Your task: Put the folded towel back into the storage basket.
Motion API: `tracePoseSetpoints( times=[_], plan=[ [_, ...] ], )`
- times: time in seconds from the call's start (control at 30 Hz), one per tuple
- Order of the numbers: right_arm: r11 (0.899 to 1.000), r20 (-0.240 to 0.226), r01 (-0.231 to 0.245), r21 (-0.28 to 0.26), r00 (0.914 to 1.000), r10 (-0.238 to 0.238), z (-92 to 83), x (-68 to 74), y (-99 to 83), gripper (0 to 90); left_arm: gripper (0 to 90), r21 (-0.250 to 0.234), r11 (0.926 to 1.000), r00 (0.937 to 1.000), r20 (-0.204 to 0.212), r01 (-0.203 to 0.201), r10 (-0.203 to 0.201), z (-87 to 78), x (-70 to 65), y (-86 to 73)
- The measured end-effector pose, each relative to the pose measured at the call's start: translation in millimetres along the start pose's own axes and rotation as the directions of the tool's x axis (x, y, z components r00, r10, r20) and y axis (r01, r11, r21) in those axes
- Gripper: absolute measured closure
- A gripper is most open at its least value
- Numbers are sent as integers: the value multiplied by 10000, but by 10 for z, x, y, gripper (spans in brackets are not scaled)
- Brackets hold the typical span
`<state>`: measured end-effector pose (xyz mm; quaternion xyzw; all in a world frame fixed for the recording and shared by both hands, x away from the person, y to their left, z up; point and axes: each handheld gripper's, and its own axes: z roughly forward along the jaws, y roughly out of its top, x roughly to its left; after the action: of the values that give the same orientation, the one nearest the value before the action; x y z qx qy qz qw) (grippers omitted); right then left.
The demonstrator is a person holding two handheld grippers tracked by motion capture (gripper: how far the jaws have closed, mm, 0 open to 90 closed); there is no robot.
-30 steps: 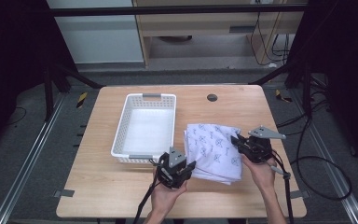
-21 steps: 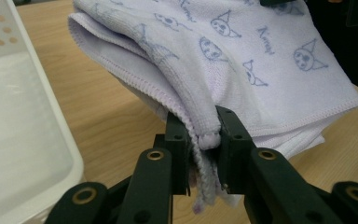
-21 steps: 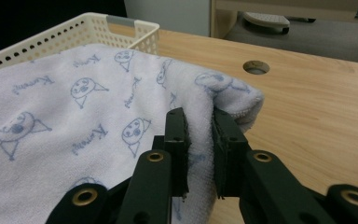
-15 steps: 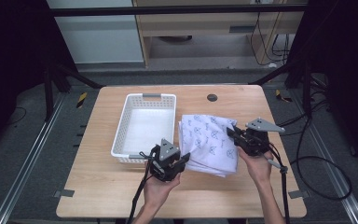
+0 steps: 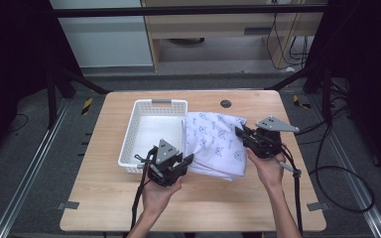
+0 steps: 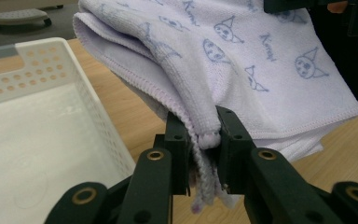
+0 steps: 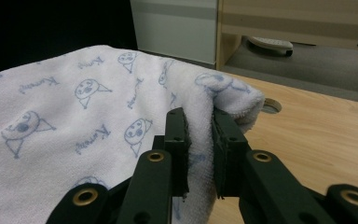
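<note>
Wooden table (image 5: 218, 208). White perforated basket (image 5: 129, 144) left of centre, inside bare; its right wall sits just beside the folded white towel (image 5: 213, 144) with the blue cartoon print. Small dark round hole (image 5: 225, 103) in the tabletop beyond the towel. Cables trail off the right edge.

Left gripper (image 5: 188, 159): jaws clamped on the towel's near left corner, folded layers bunched between the pads. Right gripper (image 5: 239, 132): jaws clamped on the towel's right edge.

Against a second ago: both grippers sit farther up the table, and the towel, then flat on the wood, is now raised and nearer the basket, left edge at its rim
</note>
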<state>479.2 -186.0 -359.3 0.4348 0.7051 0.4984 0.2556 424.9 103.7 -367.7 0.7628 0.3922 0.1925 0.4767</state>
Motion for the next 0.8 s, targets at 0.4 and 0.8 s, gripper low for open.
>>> tracePoseSetpoints(
  times=[0.4,0.8],
  plan=[
    [9996,-204,130,-239,9997,-134,130,220,184,784,757,-328,9992,9996,-164,219,-225,-179,222,11],
    [9988,-401,355,-335,9985,-368,296,445,372,784,758,-603,9976,9983,-442,353,-380,-349,467,7]
  ],
)
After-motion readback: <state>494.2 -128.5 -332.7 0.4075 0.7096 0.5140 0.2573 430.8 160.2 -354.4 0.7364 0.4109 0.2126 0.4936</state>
